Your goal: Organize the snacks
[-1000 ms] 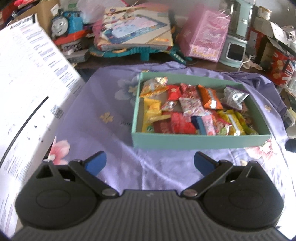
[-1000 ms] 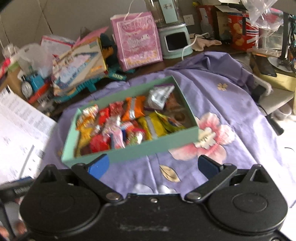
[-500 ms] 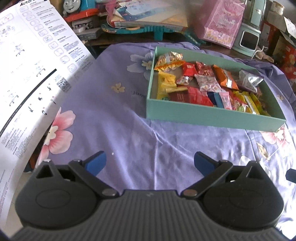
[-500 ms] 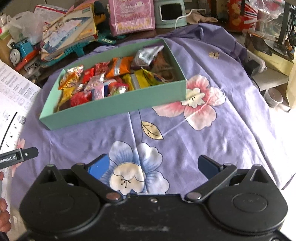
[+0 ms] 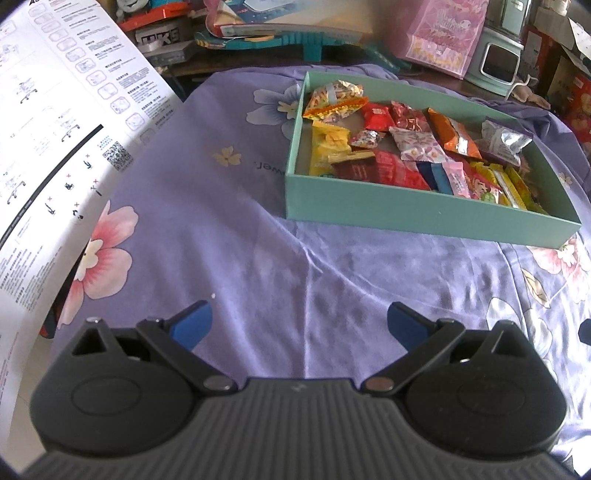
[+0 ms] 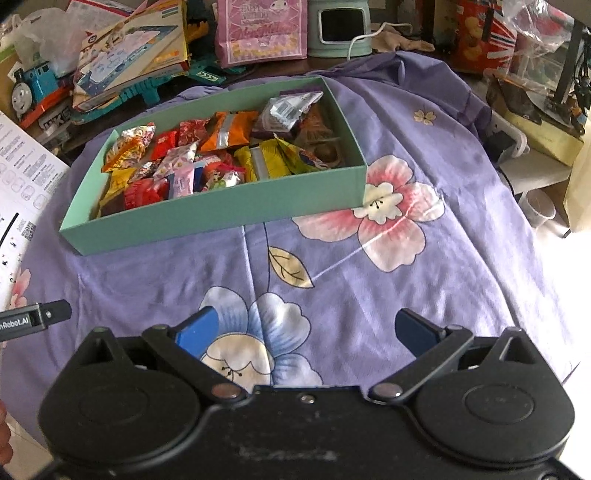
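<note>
A shallow teal box [image 5: 424,212] [image 6: 221,218] rests on a purple flowered cloth and holds several wrapped snacks [image 5: 399,155] [image 6: 221,155] in red, orange, yellow, pink and silver. My left gripper [image 5: 299,323] is open over bare cloth, well short of the box and to its left. Over a blue flower print my right gripper [image 6: 308,330] is open too, with nothing between its fingers and the box well ahead of it. Part of the left gripper's body [image 6: 35,317] pokes in at the left edge of the right wrist view.
A large white printed sheet [image 5: 55,129] stands along the left side. Behind the box lie a toy train [image 6: 29,88], a game box [image 6: 129,59], a pink gift bag [image 6: 262,29] and a mint appliance [image 6: 340,26]. The cloth [image 6: 461,240] drops off at the right.
Both grippers have drawn back from the box and tilted down, so it sits farther away and more cloth lies in front. Both stayed open and empty.
</note>
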`<state>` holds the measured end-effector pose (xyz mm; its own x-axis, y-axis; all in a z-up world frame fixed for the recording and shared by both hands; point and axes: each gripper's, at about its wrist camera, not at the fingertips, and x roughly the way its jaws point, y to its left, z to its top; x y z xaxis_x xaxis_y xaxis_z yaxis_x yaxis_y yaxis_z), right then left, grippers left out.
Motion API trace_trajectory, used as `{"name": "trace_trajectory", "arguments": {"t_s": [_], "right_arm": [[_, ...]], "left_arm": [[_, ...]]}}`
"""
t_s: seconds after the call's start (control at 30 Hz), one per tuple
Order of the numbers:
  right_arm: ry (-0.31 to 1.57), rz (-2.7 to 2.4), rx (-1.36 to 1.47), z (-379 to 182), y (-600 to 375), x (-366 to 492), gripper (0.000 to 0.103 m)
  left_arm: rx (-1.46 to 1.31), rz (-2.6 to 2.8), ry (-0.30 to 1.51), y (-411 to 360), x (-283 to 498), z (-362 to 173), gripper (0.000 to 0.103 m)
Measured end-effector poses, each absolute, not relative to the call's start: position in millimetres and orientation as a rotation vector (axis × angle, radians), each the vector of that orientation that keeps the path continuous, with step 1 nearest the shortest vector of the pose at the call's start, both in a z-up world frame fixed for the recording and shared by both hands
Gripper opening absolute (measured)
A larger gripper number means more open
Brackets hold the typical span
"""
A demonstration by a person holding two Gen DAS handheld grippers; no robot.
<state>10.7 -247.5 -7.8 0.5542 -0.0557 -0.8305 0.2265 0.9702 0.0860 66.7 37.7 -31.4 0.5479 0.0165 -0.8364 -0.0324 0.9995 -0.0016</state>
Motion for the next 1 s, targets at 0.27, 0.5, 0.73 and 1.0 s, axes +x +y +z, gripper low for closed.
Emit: {"name": "trace_trajectory", "arguments": {"t_s": [0.27,0.5,0.73,1.0], "right_arm": [[0.973,-0.169,0.175,-6,-249,19,0.103],[0.959,-0.171,0.172,-1,-250,25,0.103],[0.950,-0.167,0.167,3,-249,29,0.103],[0.943,-0.156,0.160,6,-249,33,0.103]], "left_arm": [[-0.020,0.027,0.985,36,72,-28,0.103],[-0.018,0.026,0.977,35,77,-21,0.103],[-0.015,0.032,0.972,36,80,-17,0.103],[-0.008,0.030,0.957,37,80,-11,0.103]]}}
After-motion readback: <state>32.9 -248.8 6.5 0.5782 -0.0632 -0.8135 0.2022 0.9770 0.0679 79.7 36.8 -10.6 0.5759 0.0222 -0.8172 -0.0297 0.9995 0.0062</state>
